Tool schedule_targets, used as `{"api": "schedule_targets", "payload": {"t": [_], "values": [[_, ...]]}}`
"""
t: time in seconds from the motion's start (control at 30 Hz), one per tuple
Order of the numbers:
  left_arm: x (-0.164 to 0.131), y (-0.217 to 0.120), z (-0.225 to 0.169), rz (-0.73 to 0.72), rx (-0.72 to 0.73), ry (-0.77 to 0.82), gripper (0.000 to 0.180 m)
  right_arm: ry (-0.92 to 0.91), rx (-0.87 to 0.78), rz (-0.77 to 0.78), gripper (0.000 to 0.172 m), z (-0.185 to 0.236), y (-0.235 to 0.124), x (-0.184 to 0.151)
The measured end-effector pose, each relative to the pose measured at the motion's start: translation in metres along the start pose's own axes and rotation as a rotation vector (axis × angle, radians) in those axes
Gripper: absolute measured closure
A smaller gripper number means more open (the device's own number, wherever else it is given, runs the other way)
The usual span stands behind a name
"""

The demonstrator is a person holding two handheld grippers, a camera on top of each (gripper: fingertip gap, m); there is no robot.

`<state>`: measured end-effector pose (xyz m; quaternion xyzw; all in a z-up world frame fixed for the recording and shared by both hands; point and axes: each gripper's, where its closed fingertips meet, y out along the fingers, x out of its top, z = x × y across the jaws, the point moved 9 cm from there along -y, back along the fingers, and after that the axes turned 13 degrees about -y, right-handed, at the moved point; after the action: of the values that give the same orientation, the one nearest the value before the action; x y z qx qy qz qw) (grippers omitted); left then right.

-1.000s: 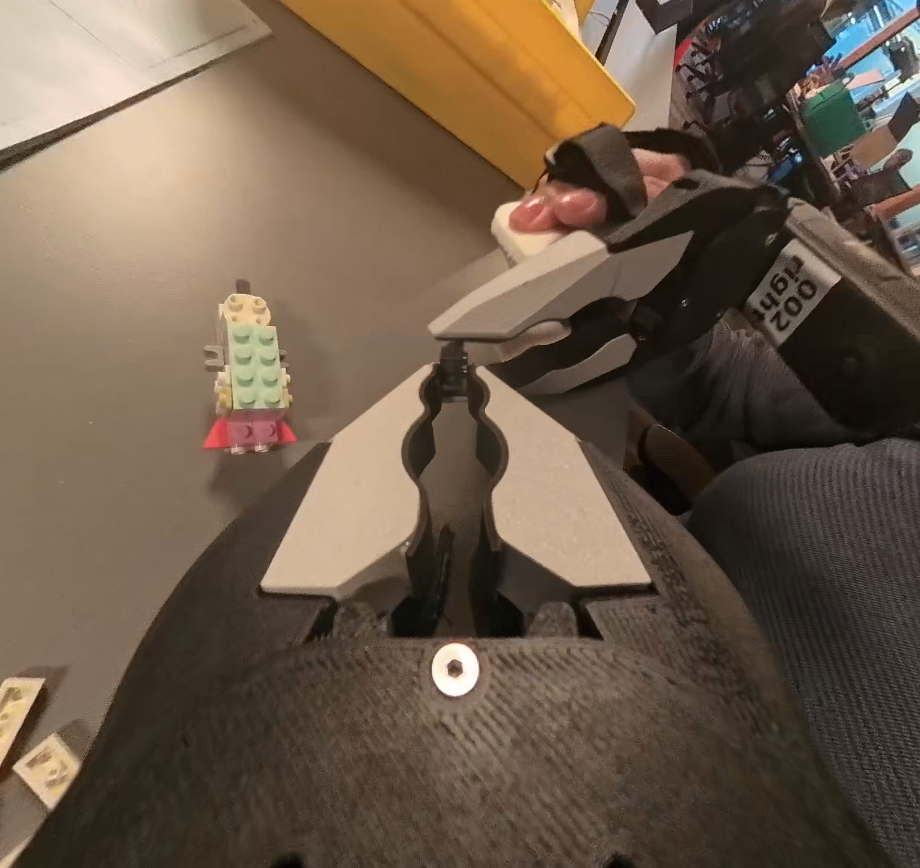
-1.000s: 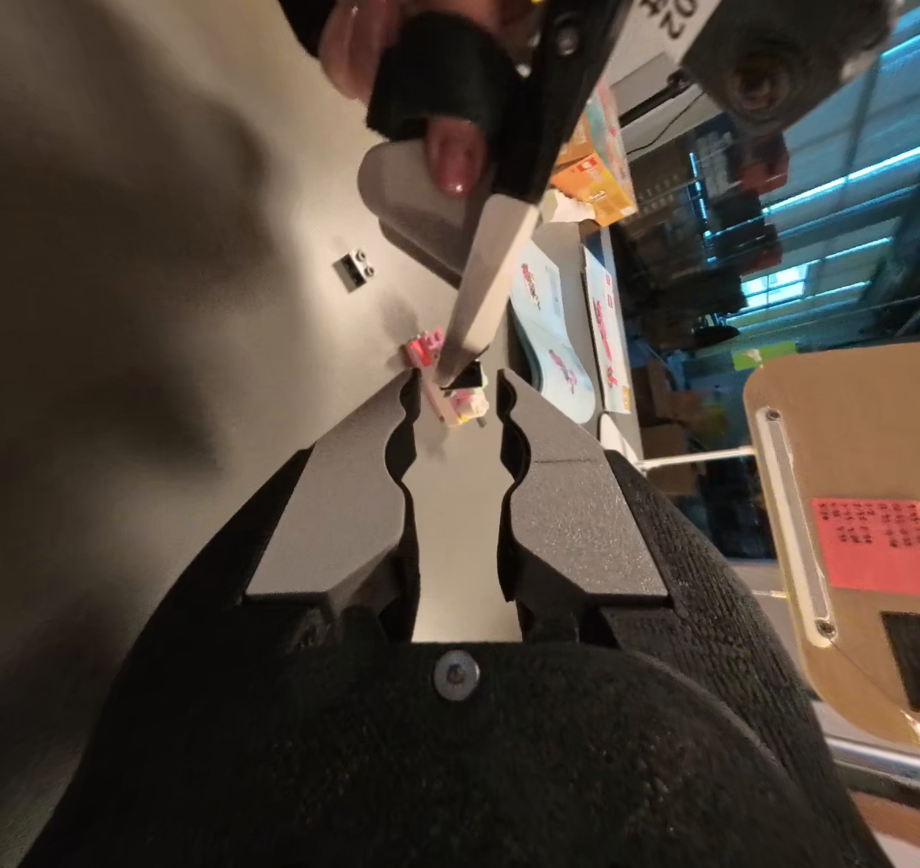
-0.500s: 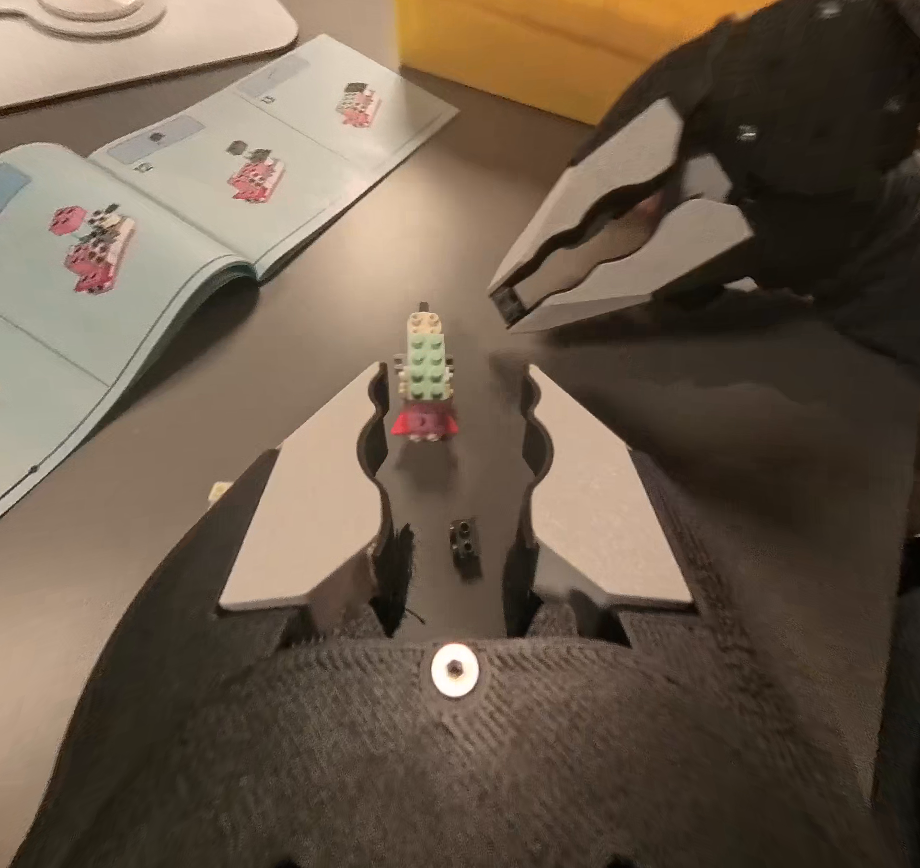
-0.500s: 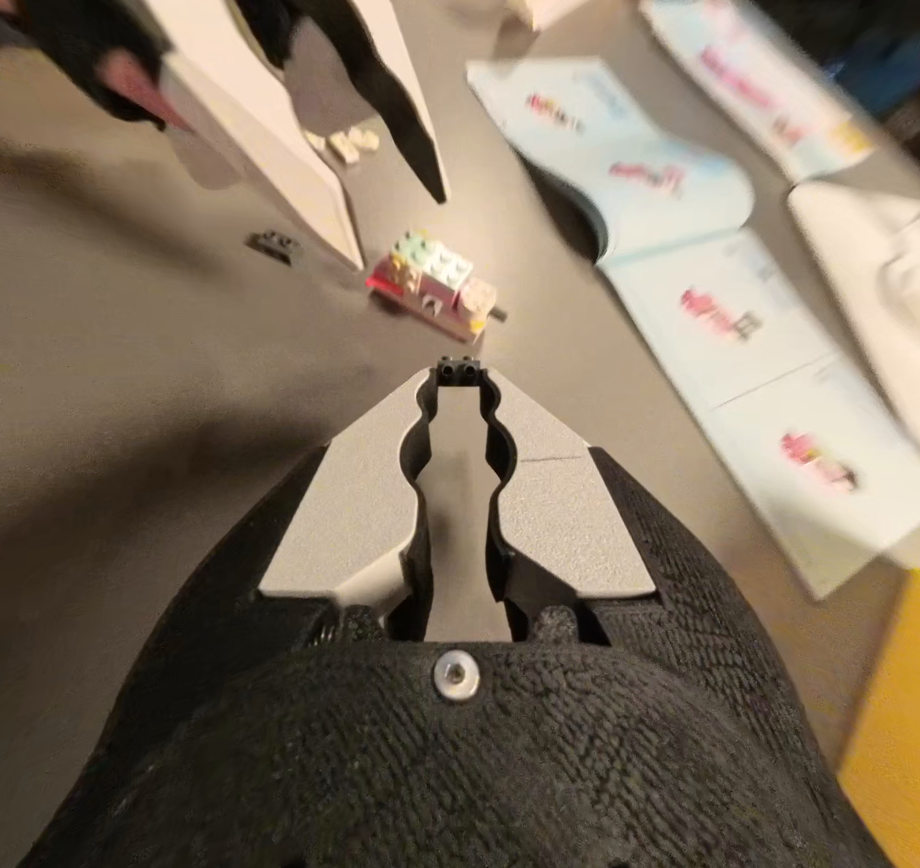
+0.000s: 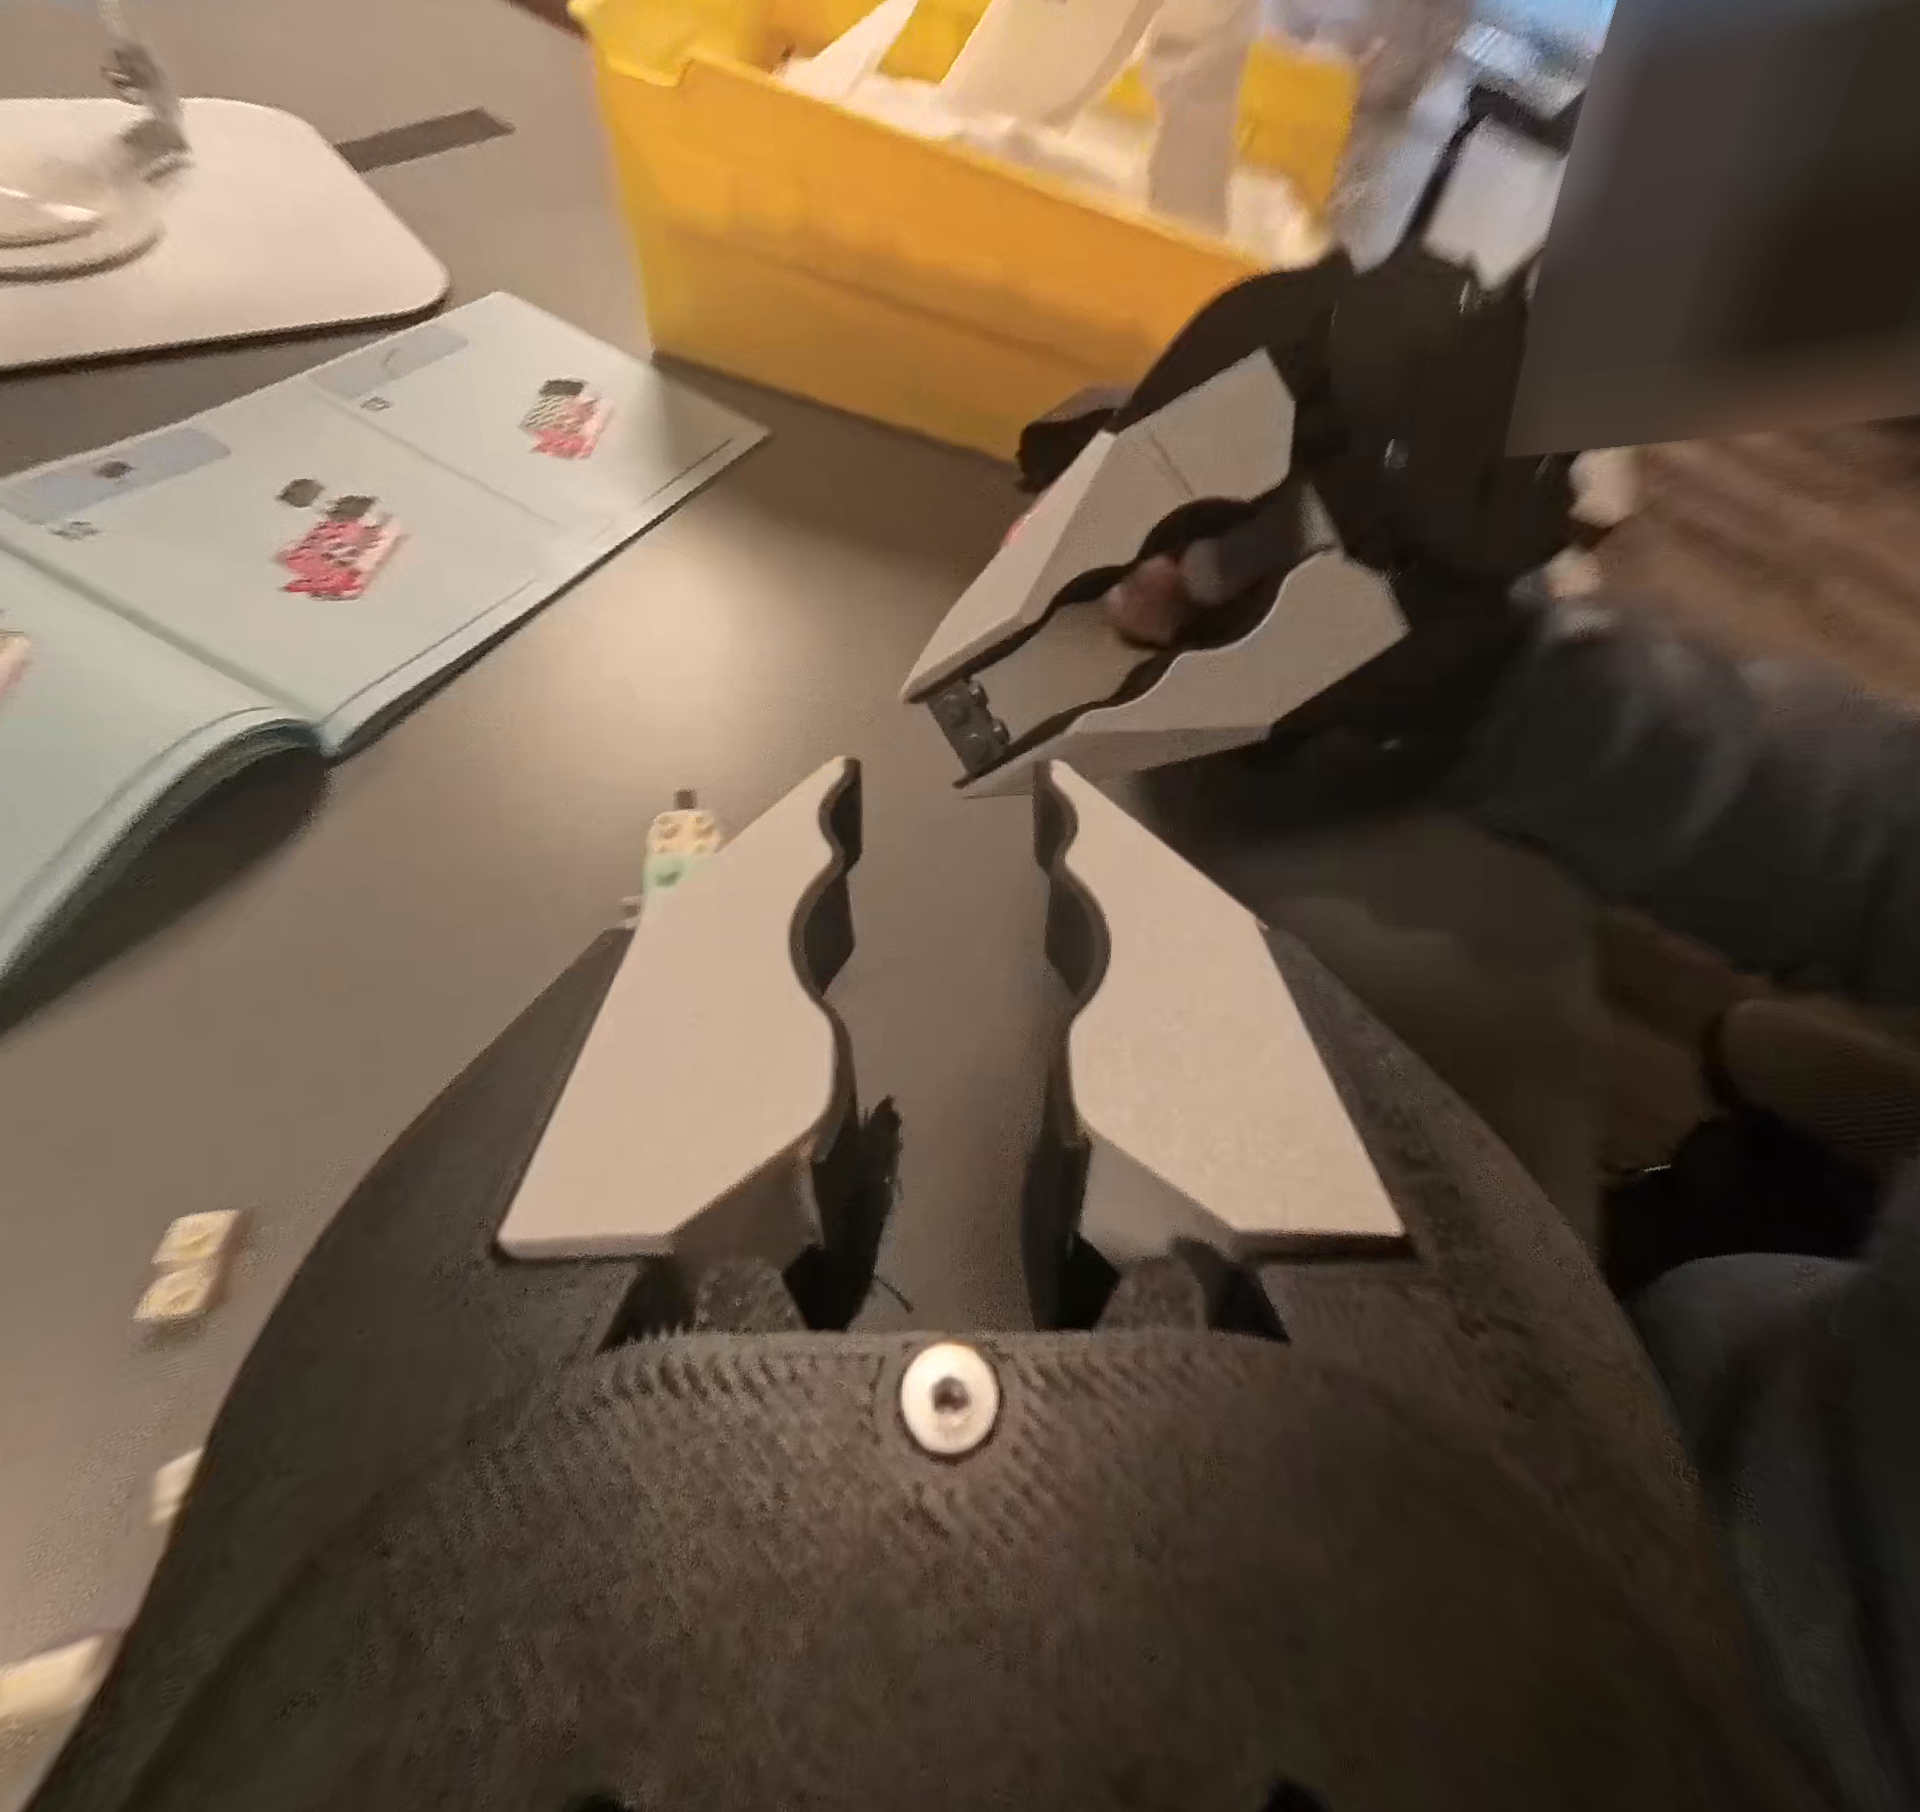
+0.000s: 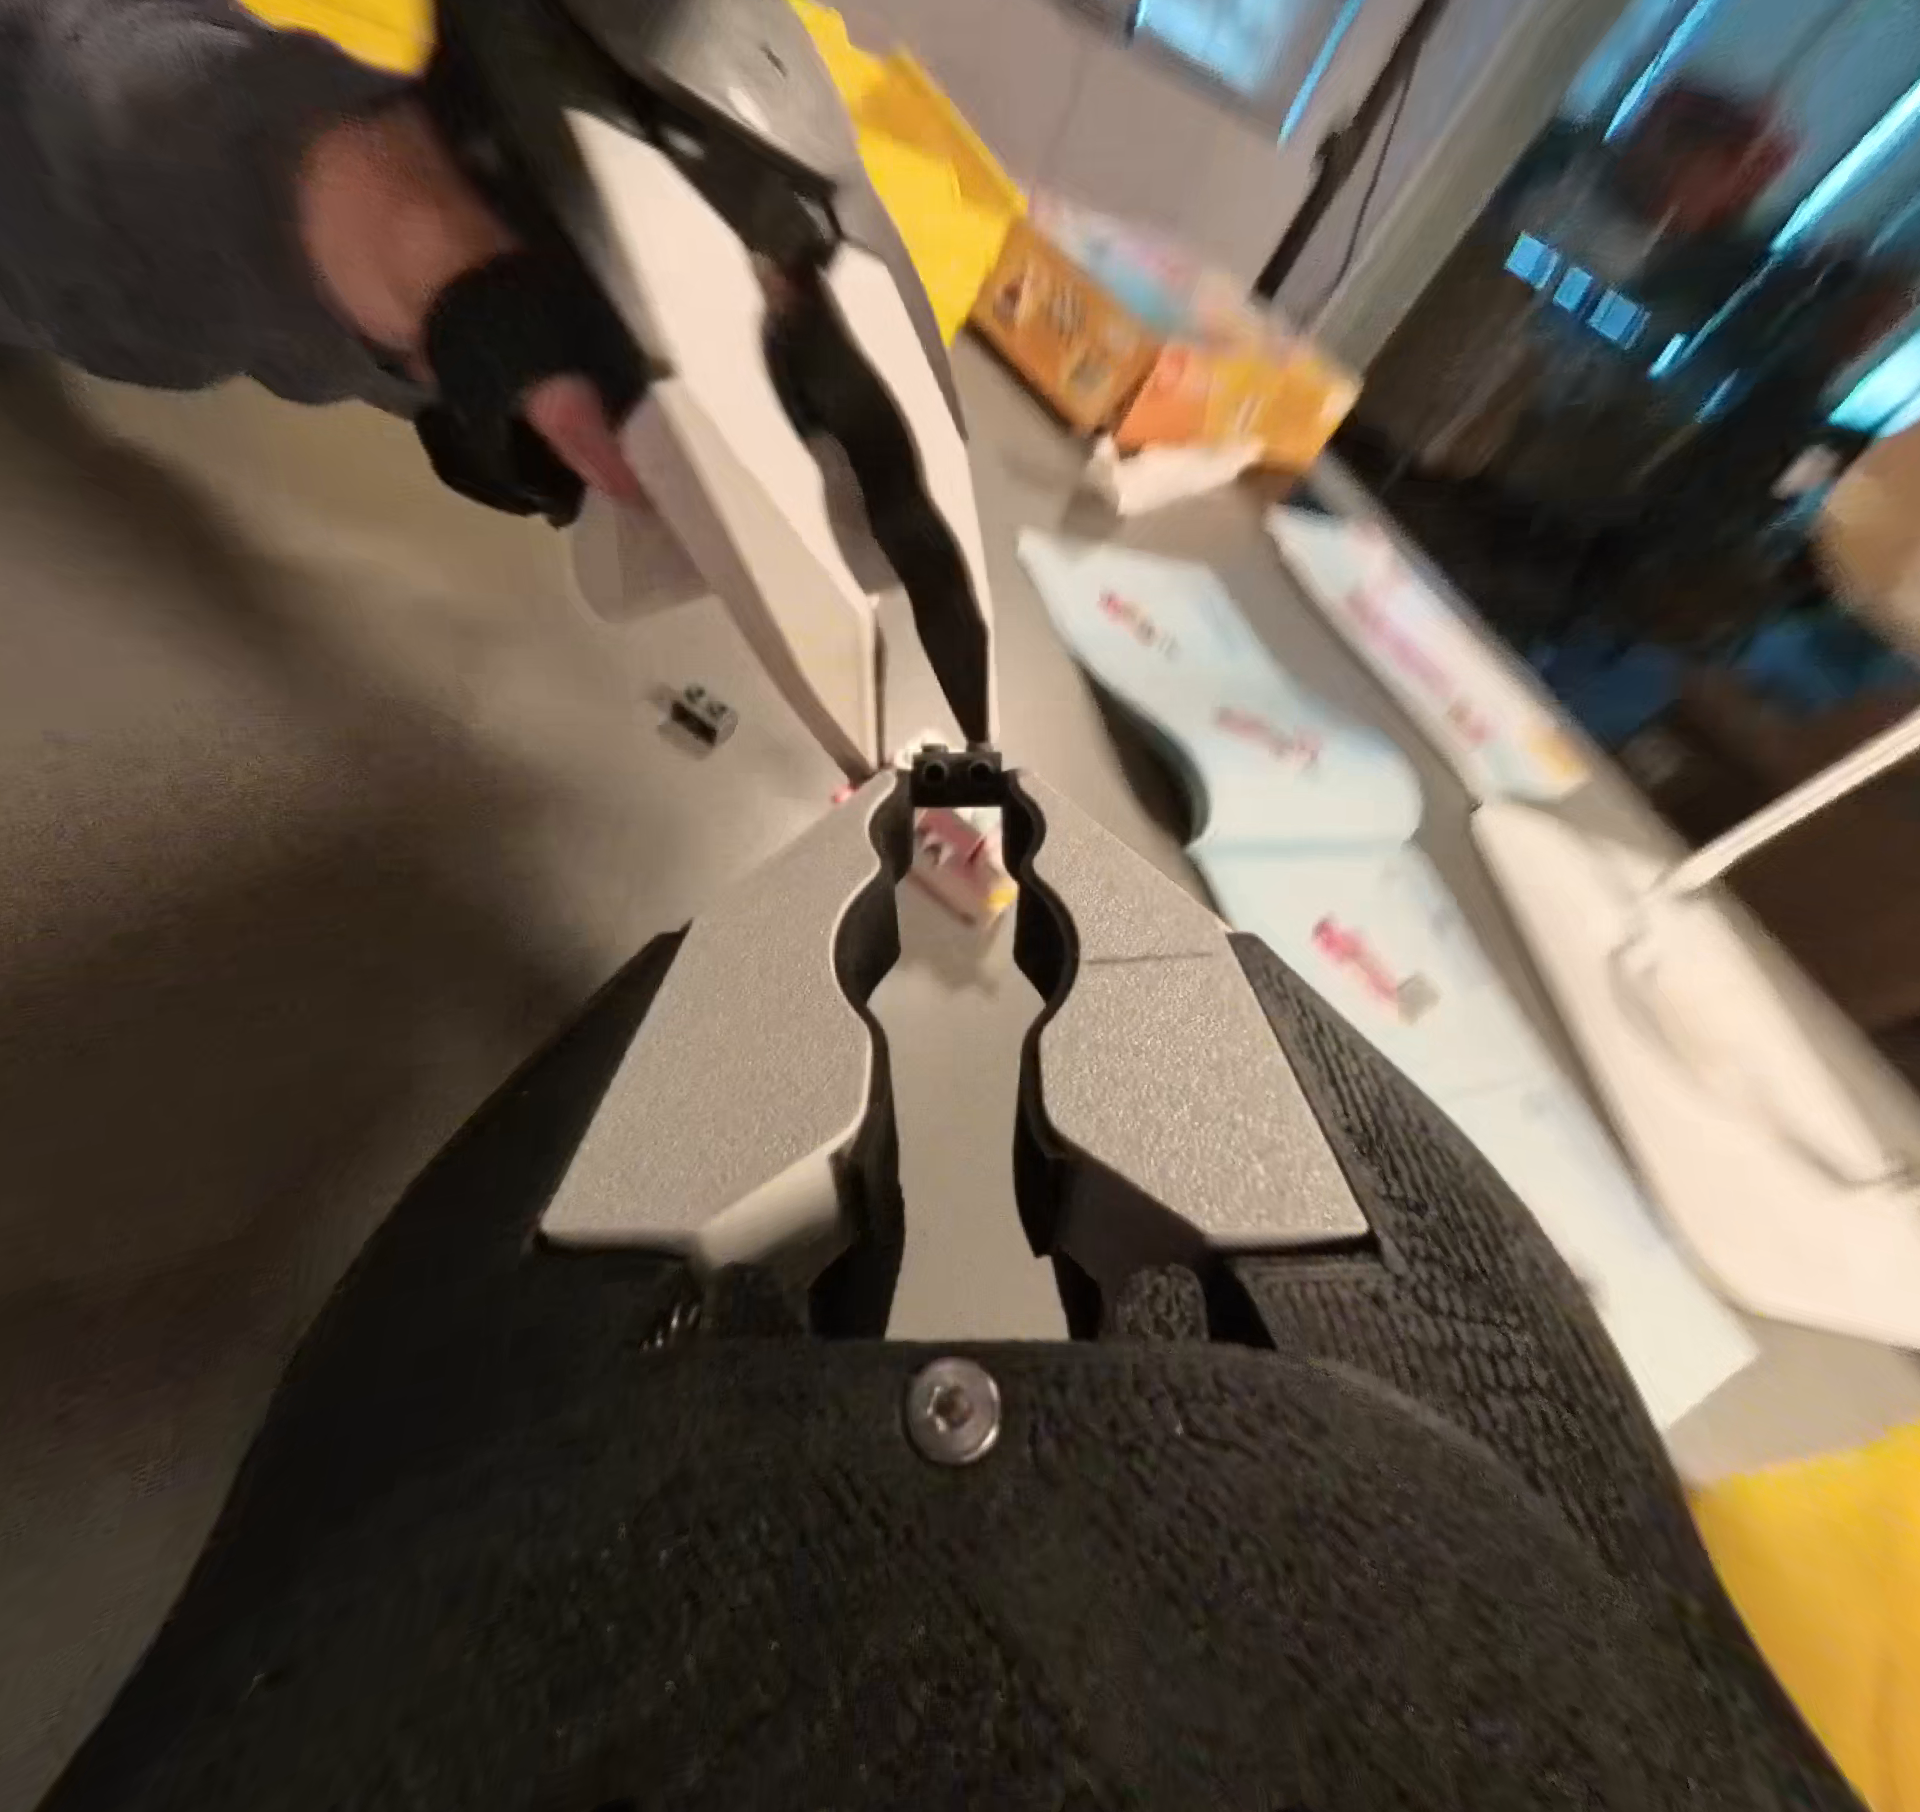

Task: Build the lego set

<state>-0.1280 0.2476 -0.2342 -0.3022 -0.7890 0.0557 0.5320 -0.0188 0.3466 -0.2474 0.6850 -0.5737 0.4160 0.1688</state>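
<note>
Since the earlier frames the left claw [image 5: 945, 796] has been swung to the right, so that the small brick model [image 5: 681, 843], then framed between its fingers, is now half hidden behind the left finger [image 5: 727, 983] at centre left of the left wrist view. Its jaws are parted, with only bare dark surface [image 5: 468, 827] seen between them. The right claw [image 6: 954, 775] is clenched on a small dark two-stud brick [image 6: 954, 777], pinched at the very fingertips; in the left wrist view it is seen at centre right, just above the left claw's right fingertip. A second dark brick [image 6: 694, 718] lies on the surface at centre left of the right wrist view. An open instruction booklet [image 5: 312, 557] and a yellow bin [image 5: 883, 235] are seen beyond.
</note>
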Motion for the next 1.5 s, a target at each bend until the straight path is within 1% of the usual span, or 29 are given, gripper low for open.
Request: {"api": "schedule_targets", "payload": {"t": [0.07,0.13,0.23,0.33,0.43,0.5,0.53,0.57,0.6,0.67,0.77,0.8,0.83,0.9,0.97,1.03,1.1,1.27,1.3,1.33,1.37,1.5], "values": [[0.004,-0.002,0.000,-0.020,-0.079,-0.085,0.151,-0.121,-0.069,-0.028,0.157,0.001,-0.006,0.006],[0.005,-0.004,0.000,-0.030,-0.136,-0.133,0.161,-0.160,-0.084,-0.044,0.157,0.002,-0.007,0.008],[0.006,-0.006,-0.001,-0.029,-0.197,-0.177,0.163,-0.238,-0.096,-0.026,0.157,0.006,-0.007,0.009],[0.007,-0.004,-0.001,-0.012,-0.215,-0.208,0.164,-0.284,-0.075,-0.042,0.157,0.011,-0.005,0.012],[0.005,0.001,-0.002,0.073,-0.181,-0.190,0.171,-0.296,-0.047,-0.024,0.157,0.014,-0.005,0.011],[0.006,0.003,-0.001,0.145,-0.110,-0.149,0.172,-0.296,-0.017,0.036,0.153,0.013,-0.008,0.003],[0.008,0.005,-0.001,0.183,-0.070,-0.114,0.172,-0.262,-0.023,0.092,0.143,0.007,-0.013,-0.004],[0.010,0.007,-0.003,0.244,-0.039,-0.070,0.172,-0.206,-0.034,0.128,0.138,0.000,-0.020,-0.010],[0.011,0.011,-0.005,0.322,-0.005,-0.019,0.172,-0.145,-0.063,0.129,0.137,-0.007,-0.029,-0.015],[0.011,0.025,-0.011,0.488,0.060,0.091,0.172,-0.065,-0.161,0.053,0.140,-0.020,-0.045,-0.016],[0.006,0.049,-0.022,0.688,0.125,0.241,0.172,0.026,-0.379,-0.074,0.153,-0.037,-0.064,-0.009],[0.004,0.056,-0.025,0.726,0.150,0.287,0.172,0.057,-0.454,-0.085,0.158,-0.042,-0.069,-0.010],[0.003,0.061,-0.028,0.759,0.167,0.328,0.172,0.083,-0.503,-0.107,0.158,-0.045,-0.074,-0.010],[0.000,0.071,-0.032,0.829,0.175,0.366,0.171,0.124,-0.569,-0.177,0.158,-0.047,-0.079,-0.007],[-0.006,0.079,-0.034,0.902,0.180,0.385,0.171,0.144,-0.638,-0.192,0.158,-0.049,-0.084,-0.007],[-0.011,0.084,-0.035,0.955,0.192,0.416,0.171,0.154,-0.673,-0.212,0.158,-0.050,-0.088,-0.005],[-0.010,0.087,-0.037,0.960,0.194,0.432,0.171,0.172,-0.685,-0.227,0.158,-0.051,-0.090,-0.005],[-0.011,0.090,-0.040,1.005,0.207,0.447,0.171,0.203,-0.643,-0.204,0.158,-0.051,-0.085,-0.008],[-0.011,0.091,-0.040,1.007,0.205,0.449,0.169,0.210,-0.640,-0.204,0.158,-0.052,-0.084,-0.008],[-0.011,0.092,-0.041,1.003,0.197,0.446,0.160,0.217,-0.638,-0.206,0.158,-0.052,-0.084,-0.009],[-0.010,0.092,-0.042,0.986,0.190,0.439,0.155,0.222,-0.635,-0.210,0.158,-0.052,-0.084,-0.009],[-0.005,0.088,-0.042,0.878,0.131,0.368,0.142,0.235,-0.615,-0.211,0.157,-0.052,-0.083,-0.010]]}}
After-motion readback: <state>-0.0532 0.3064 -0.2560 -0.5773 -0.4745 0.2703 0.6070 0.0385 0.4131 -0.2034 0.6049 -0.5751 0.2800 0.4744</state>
